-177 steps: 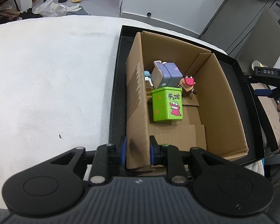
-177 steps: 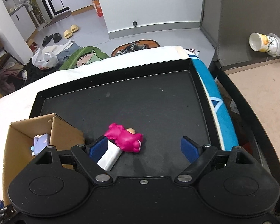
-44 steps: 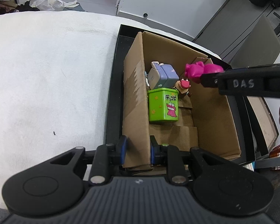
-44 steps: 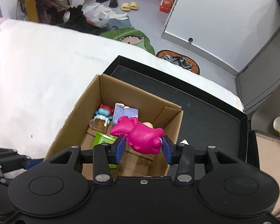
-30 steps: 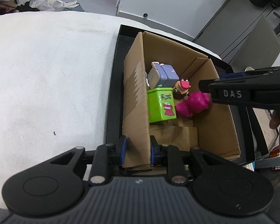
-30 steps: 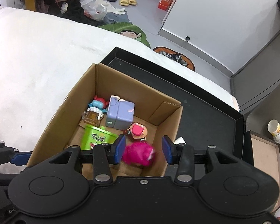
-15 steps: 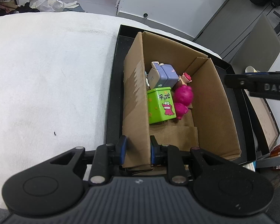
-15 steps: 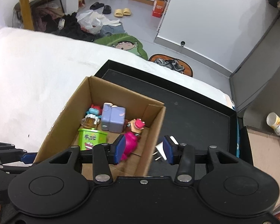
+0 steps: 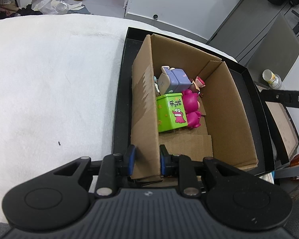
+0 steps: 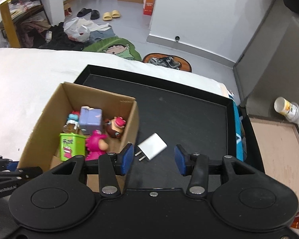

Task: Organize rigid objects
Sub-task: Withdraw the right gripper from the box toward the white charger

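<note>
Cardboard is pinched between the blue pads of the left tool, which is nearly closed on the near corner wall of the box and steadies it. The right tool holds nothing; its jaws have just been opening and stand moderately apart, with the white charger lying beyond the gap, untouched, on the black tray. The charger sits just beside the box's right wall, prongs toward the near edge of the tray.

Inside the box, from near to far: a green tin against the left wall, a pink figure touching its right side, a small brown figure with a red hat, a purple block, and a little blue-headed figure in the far left corner.

Judged from here, the charger looks to be the last loose item. Its flat, smooth body could slide or pivot if pinched off-centre, and the left pad may clip the box wall, so close is the charger to it.
</note>
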The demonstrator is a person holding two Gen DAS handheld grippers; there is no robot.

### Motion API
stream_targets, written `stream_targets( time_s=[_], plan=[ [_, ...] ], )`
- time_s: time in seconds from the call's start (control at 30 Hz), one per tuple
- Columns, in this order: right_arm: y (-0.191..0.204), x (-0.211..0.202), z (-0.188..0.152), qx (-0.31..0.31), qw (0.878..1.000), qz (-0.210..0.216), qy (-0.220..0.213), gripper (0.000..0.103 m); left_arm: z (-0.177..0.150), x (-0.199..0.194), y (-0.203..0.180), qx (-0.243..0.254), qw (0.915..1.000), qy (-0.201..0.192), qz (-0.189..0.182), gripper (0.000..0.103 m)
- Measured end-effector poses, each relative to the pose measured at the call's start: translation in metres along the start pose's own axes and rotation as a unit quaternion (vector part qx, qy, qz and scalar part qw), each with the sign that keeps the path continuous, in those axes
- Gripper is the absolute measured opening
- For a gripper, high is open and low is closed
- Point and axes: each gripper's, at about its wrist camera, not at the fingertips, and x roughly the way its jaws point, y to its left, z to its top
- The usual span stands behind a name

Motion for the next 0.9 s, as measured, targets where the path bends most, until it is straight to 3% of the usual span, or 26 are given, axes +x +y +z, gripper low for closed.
stream_targets(
  time_s=[0.37, 0.57, 0.9],
  plan=[
    [-0.034, 0.021, -0.019, 0.035, 0.999, -0.009, 0.019, 0.051, -0.001, -0.001, -0.003, 0.004, 1.0000, -0.001, 0.006, 0.022],
    [-0.050, 0.036, -0.035, 0.056, 0.998, -0.011, 0.023, 0.060, -0.001, 0.000, -0.004, 0.008, 0.9999, -0.001, 0.010, 0.022],
    [-0.075, 0.062, -0.040, 0.128, 0.990, 0.008, 0.053, 0.061, 0.000, 0.001, -0.004, 0.006, 0.9999, 0.000, 0.010, 0.022]
  ],
)
